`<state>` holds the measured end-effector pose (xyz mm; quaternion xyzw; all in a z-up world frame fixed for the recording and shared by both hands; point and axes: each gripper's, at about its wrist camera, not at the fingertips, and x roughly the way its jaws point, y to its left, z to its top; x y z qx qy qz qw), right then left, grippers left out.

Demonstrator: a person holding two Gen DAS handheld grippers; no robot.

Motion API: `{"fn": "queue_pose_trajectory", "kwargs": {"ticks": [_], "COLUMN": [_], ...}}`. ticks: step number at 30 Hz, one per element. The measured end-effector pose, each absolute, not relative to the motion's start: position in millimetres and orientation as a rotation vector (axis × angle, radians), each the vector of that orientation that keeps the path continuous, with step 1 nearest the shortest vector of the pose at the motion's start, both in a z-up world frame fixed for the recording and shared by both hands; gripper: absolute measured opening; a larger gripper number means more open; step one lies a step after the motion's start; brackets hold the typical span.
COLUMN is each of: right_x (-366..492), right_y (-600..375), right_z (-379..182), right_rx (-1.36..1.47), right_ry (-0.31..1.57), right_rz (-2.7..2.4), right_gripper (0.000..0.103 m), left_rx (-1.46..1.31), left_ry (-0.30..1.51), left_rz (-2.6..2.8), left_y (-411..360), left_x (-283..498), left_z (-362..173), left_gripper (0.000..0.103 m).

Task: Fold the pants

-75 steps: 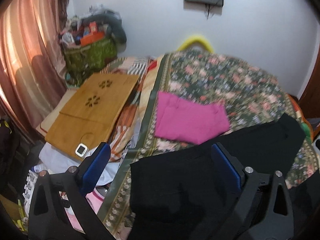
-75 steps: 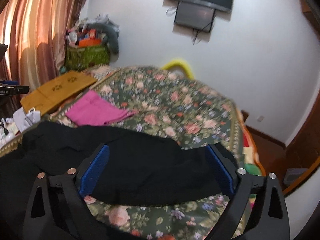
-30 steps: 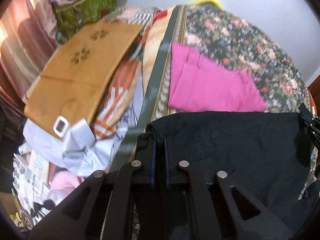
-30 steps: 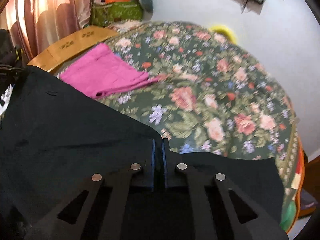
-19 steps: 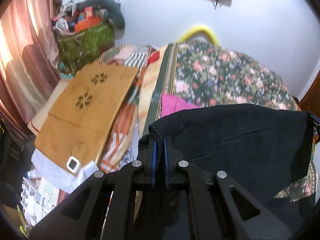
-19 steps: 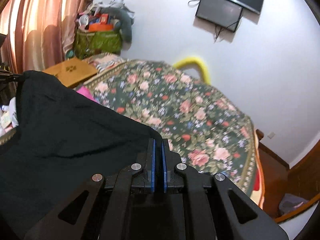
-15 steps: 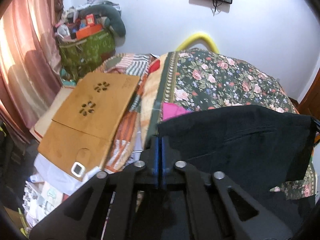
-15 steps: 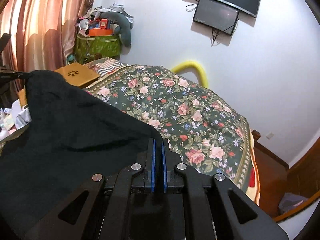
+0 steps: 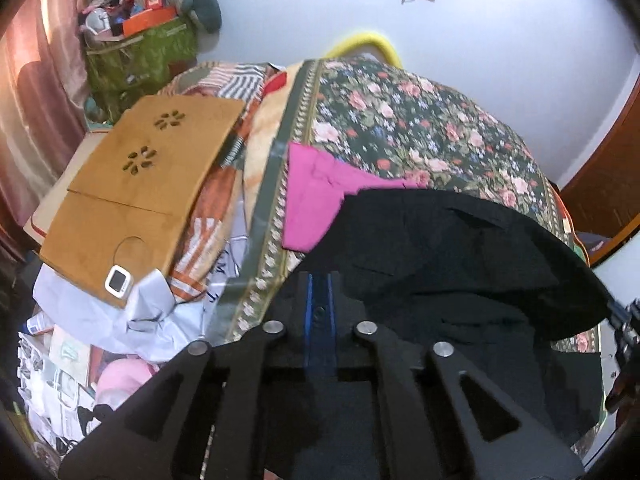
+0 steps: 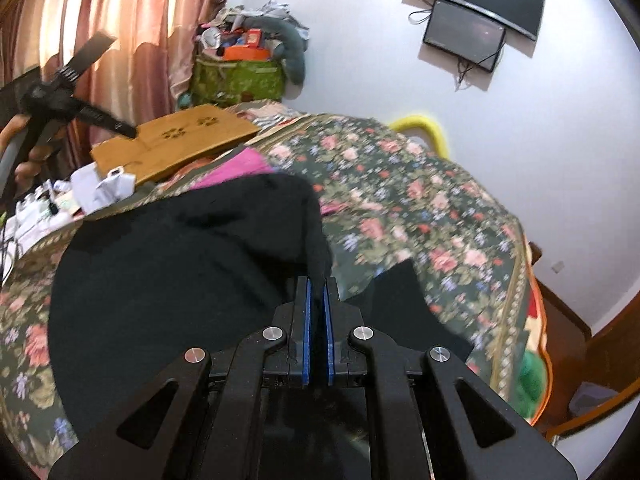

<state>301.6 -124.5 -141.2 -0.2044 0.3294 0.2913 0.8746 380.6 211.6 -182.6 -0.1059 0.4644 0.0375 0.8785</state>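
The black pants hang lifted over the near part of the floral bedspread. My left gripper is shut on one corner of the pants. My right gripper is shut on the other corner, and the black pants drape to its left over the floral bedspread. The left gripper also shows far left in the right wrist view, held in a hand.
Folded pink pants lie on the bed just beyond the black ones. A wooden lap table and crumpled papers lie left of the bed. A green bag, curtains and a wall screen stand behind.
Both grippers closed on the pants' corners and lifted them. Since half a second ago the cloth has swung and sagged lower over the bed, uncovering more of the pink pants.
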Motion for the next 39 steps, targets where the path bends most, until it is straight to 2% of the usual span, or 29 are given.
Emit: {"fn": "queue_pose_trajectory", "kwargs": {"ticks": [2,4,7,12,18,24,28,39], "right_x": [289.8,277.6,258.6,231.0,211.5,199.6,196.5,193.5], "right_y": [-124.0,-123.2,-123.6,-126.2,-137.1,-141.9,-143.5,-149.5], "right_z": [-147.3,-153.3,-160.8,-173.9,-188.8,-198.9,-200.8,-204.2], "right_rx": [-0.426,-0.425,-0.412,-0.393,-0.356,-0.338,-0.341,-0.298], "right_ry": [0.7,0.715,0.735,0.767,0.792,0.809,0.796,0.787], "right_rz": [0.624,0.639,0.664,0.696,0.711,0.718,0.73,0.79], "right_gripper": [0.005,0.005,0.005,0.005,0.005,0.005,0.005,0.005], "left_rx": [-0.191,-0.18,-0.2,-0.224,-0.212,-0.244,-0.267,-0.151], "left_ry": [0.978,0.979,0.963,0.95,0.983,1.029,1.051,1.166], "left_rz": [0.065,0.04,-0.007,-0.038,-0.047,-0.042,-0.032,0.199], "left_y": [200.4,189.9,175.7,154.6,133.2,117.3,106.1,85.2], "left_x": [381.7,380.5,375.7,369.9,365.1,377.0,395.9,472.0], "left_z": [-184.0,-183.2,-178.1,-168.6,-172.0,-176.5,-175.0,-196.3], "left_gripper": [0.02,0.041,0.062,0.077,0.083,0.084,0.088,0.087]}}
